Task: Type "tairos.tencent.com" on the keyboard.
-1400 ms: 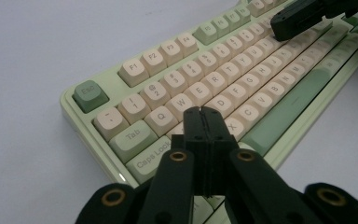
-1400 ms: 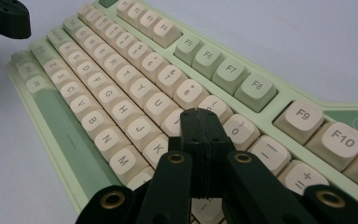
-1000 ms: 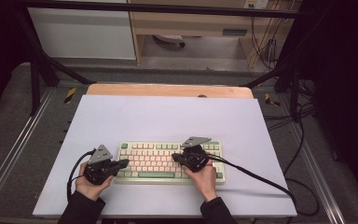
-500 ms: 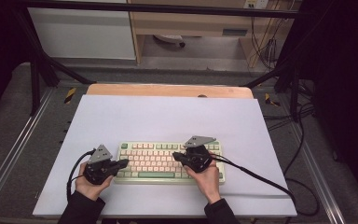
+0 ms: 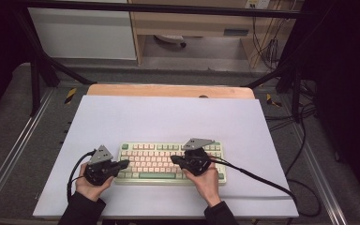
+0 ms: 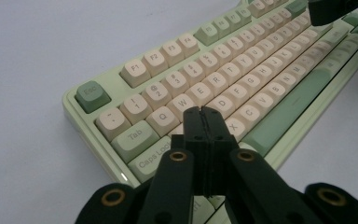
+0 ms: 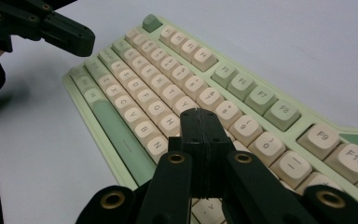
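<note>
A pale green keyboard point(image 5: 155, 161) with cream keys lies near the front of the white table top point(image 5: 168, 117). My left gripper point(image 5: 124, 163) is held over the keyboard's left end, jaws shut with nothing between them. In the left gripper view its tip point(image 6: 202, 112) hovers over the keyboard point(image 6: 242, 60) around the A and S keys. My right gripper point(image 5: 173, 159) points left over the keyboard's right half, also shut and empty. In the right gripper view its tip point(image 7: 200, 114) sits above the middle letter keys of the keyboard point(image 7: 135, 60), with the left gripper point(image 7: 91, 39) at the upper left.
A black cable point(image 5: 262, 180) trails from the right gripper across the table to its right edge. Another cable point(image 5: 72, 171) loops by the left hand. A wooden strip point(image 5: 168, 90) borders the table's far side, and metal rails run along both sides.
</note>
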The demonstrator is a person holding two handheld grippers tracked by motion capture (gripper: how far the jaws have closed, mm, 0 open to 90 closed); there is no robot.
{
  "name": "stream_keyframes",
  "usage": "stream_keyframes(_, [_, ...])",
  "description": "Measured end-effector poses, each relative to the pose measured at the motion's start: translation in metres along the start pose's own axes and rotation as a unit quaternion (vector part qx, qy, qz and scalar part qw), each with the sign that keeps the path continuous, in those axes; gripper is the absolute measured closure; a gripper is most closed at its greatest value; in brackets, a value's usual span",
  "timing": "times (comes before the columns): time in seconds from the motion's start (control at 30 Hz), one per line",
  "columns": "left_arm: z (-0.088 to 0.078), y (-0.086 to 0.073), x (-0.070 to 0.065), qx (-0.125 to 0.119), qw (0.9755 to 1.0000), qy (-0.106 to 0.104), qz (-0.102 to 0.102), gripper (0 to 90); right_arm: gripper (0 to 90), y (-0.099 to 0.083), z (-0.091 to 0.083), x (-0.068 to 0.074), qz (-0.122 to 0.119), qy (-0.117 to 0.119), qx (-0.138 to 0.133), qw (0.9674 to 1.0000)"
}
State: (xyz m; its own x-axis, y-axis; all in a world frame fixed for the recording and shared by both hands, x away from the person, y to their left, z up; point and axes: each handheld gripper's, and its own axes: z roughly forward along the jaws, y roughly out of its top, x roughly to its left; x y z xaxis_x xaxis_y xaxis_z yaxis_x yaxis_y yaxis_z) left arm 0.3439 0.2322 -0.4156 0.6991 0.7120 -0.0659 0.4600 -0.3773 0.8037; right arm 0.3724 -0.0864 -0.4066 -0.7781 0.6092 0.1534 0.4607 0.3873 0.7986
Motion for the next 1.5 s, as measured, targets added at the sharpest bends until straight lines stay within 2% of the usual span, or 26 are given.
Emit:
stream_keyframes(0.57, [0.0, 0.0, 0.0, 0.0, 1.0, 0.0, 0.001, 89.9, 90.0, -0.014, 0.018, 0.008, 0.005, 0.021, 0.019, 0.9996])
stream_keyframes(1.13, [0.0, 0.0, 0.0, 0.001, 1.0, -0.001, 0.002, 89.9, 90.0, -0.022, 0.025, 0.01, -0.001, 0.016, 0.029, 0.9994])
stream_keyframes(1.33, [0.0, 0.0, 0.0, -0.001, 1.0, -0.001, 0.001, 89.6, 90.0, -0.02, 0.021, 0.01, -0.001, 0.017, 0.028, 0.9995])
stream_keyframes(1.5, [-0.002, 0.001, 0.0, -0.006, 1.0, -0.004, 0.001, 85.3, 90.0, -0.013, 0.011, 0.007, -0.008, 0.006, 0.019, 0.9998])
